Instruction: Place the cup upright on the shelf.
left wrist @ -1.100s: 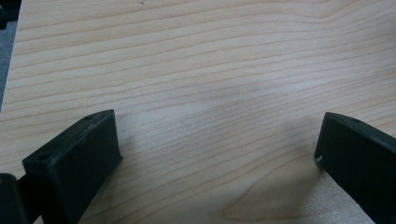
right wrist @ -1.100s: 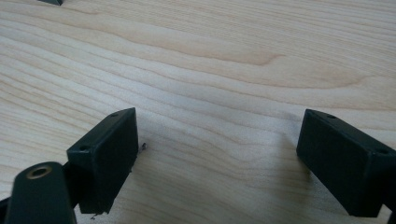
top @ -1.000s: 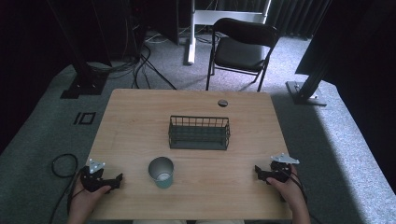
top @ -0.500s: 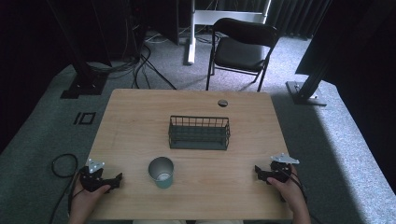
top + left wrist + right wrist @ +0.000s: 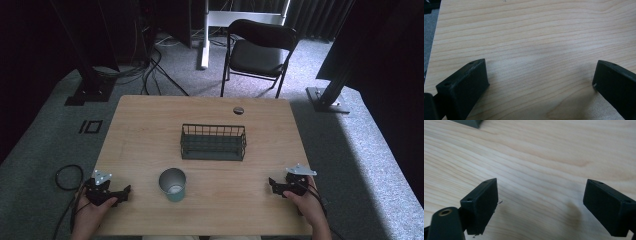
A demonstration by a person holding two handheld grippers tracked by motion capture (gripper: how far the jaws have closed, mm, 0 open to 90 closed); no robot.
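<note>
Wooden table (image 5: 150, 130) holds a small grey metal cup (image 5: 173, 184) near its front edge. Both black grippers, left (image 5: 122, 192) and right (image 5: 272, 184), rest spread wide, holding nothing. A fast bump might tip the cup.

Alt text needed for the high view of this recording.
A person's two hands rest open grippers, left gripper and right gripper, on a wooden table, with a metal cup between them and a wire basket farther back.
</note>
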